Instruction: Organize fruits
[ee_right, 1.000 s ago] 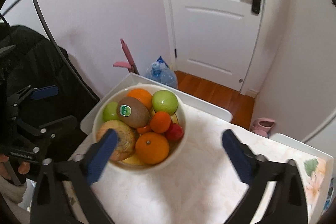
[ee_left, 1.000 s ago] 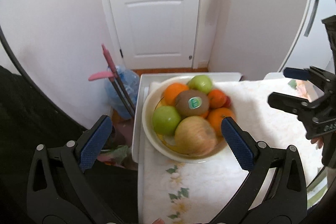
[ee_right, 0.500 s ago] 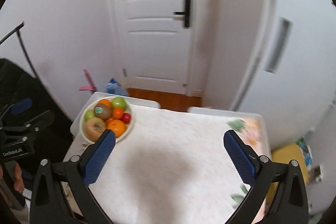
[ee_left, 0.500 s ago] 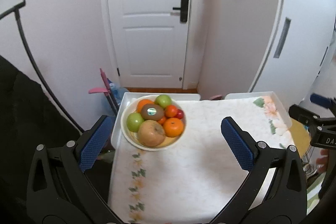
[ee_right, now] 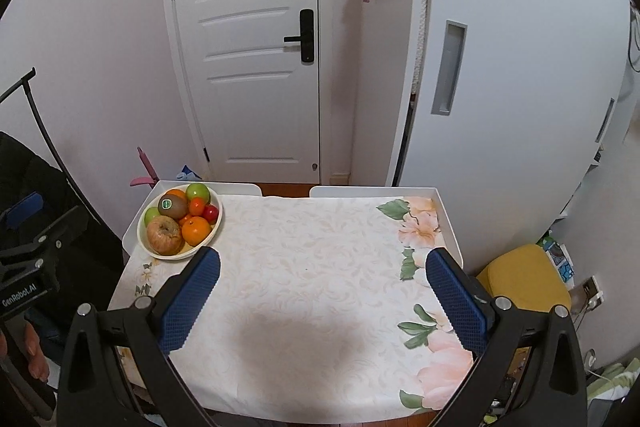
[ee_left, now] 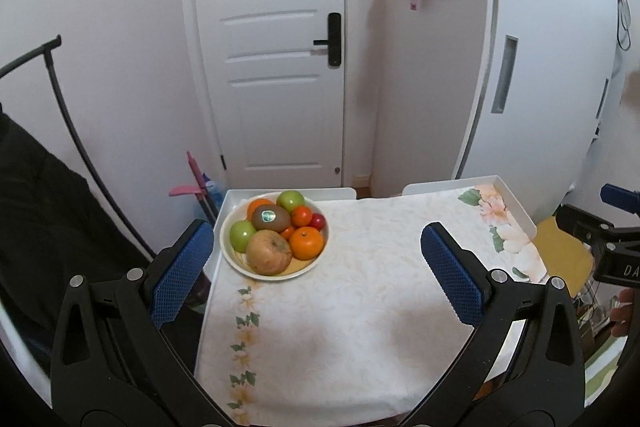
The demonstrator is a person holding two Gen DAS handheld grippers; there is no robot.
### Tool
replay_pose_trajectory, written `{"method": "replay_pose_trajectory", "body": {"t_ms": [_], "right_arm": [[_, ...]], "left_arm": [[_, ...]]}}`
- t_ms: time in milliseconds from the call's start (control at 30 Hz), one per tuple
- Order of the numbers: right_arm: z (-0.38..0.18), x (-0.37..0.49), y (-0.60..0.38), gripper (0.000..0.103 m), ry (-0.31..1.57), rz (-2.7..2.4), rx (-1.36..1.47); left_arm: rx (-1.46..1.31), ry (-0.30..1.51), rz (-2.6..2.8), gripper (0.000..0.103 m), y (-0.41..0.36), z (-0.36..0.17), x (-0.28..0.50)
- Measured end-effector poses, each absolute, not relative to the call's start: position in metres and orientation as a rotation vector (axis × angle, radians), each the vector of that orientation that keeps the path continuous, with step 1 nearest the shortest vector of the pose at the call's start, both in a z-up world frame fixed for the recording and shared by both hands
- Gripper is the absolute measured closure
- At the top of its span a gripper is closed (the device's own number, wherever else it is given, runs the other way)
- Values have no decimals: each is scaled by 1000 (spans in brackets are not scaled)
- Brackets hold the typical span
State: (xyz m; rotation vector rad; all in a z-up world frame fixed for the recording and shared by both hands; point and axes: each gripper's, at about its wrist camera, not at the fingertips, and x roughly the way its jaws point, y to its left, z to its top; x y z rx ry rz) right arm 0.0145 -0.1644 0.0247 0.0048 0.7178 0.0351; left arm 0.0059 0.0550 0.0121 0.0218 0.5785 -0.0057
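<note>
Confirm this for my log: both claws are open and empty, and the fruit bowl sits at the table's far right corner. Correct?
Not quite. The fruit bowl sits at the table's far left corner, as the right wrist view shows. Both the left claw and right claw are open and empty.

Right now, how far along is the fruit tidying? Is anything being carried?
All the visible fruit sits piled in the bowl at the table's far left corner, kiwi on top, so sorting looks either finished or not begun. Nothing is in hand: the left hand-held gripper and right hand-held gripper are open and empty above the bare tablecloth.
</note>
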Motion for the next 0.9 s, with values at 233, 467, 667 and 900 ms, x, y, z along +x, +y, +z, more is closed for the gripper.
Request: {"method": "replay_pose_trajectory", "body": {"t_ms": [233, 467, 667, 900], "right_arm": [[28, 8, -167, 0, 697, 33, 11], [29, 5, -169, 0, 685, 32, 12], [30, 5, -172, 0, 675, 23, 13], [29, 8, -177, 0, 676, 21, 20]], "left_arm": [[39, 563, -10, 0, 51, 16, -2], [27, 555, -6, 0, 53, 18, -3], [16, 550, -10, 0, 53, 21, -2], [15, 550, -13, 0, 54, 21, -2]]}}
